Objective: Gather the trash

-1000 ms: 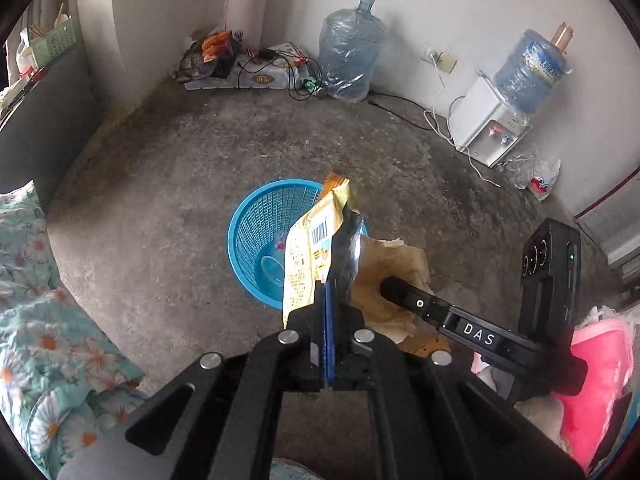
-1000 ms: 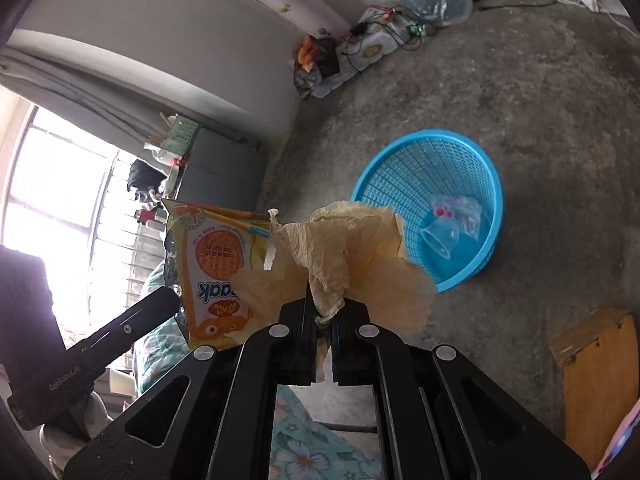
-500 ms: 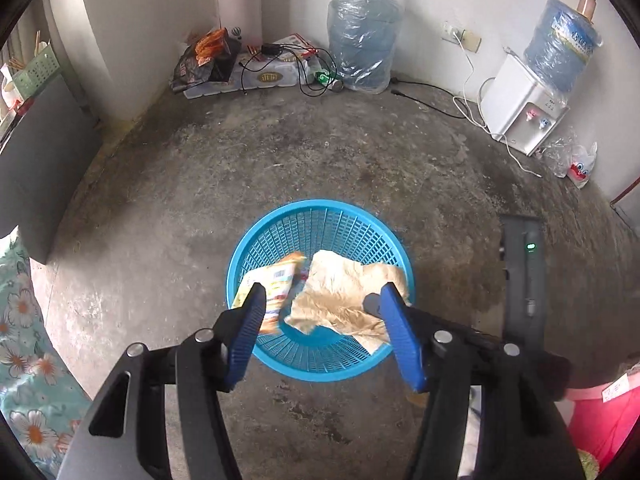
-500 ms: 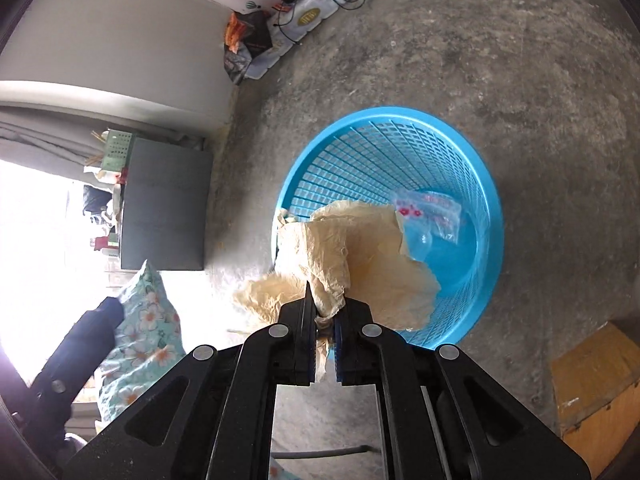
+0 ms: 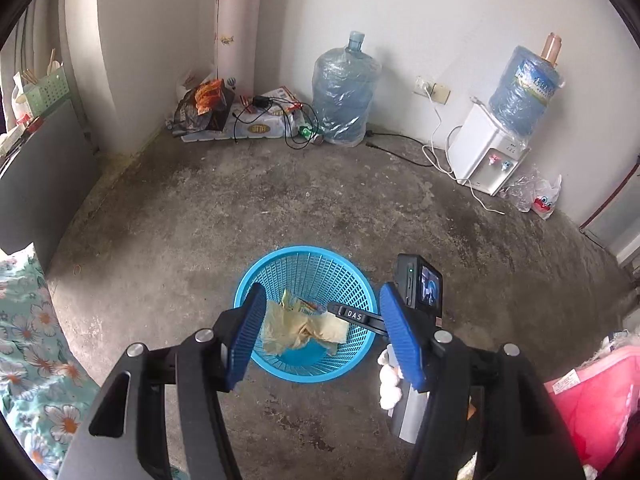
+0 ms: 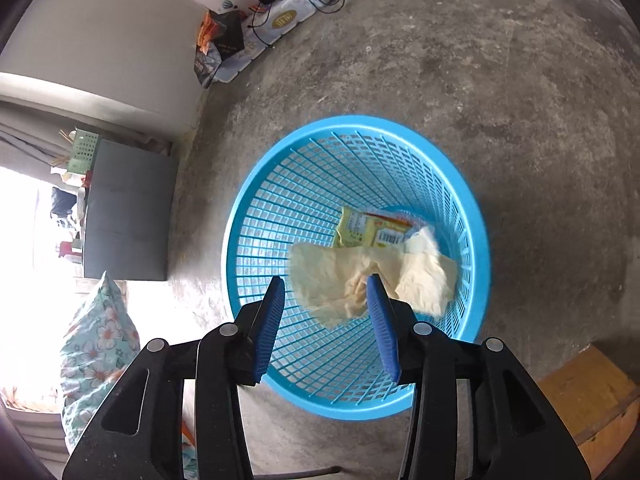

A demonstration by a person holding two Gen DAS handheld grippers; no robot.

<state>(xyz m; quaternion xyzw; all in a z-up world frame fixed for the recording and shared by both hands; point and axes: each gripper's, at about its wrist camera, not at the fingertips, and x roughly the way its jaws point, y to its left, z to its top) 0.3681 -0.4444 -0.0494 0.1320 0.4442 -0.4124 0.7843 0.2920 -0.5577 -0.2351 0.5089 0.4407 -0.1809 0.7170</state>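
Step in hand, as judged: the drop into the bin, at its tail end. Going left to right, the left gripper is hovering above the blue basket with its jaws standing apart and nothing between the pads; in the left wrist view the basket is sitting at 12 o'clock from the fingertips, framed between them. The right gripper is also pointing down over the basket, and its jaws are opening; the crumpled tan paper is showing between and just beyond the blue pads, at 12 to 1 o'clock from the tips, and appears to be lying in the basket rather than being pinched, though whether it is brushing the right-hand pad cannot be told. The yellow snack wrapper is lying inside the basket, partly under the paper, at 12 o'clock from it. In the left wrist view both pieces, paper and wrapper, are resting low inside the basket. Next move, as judged: both tools are needing to lift clear without dragging the paper back out, then seek further litter on the concrete floor.
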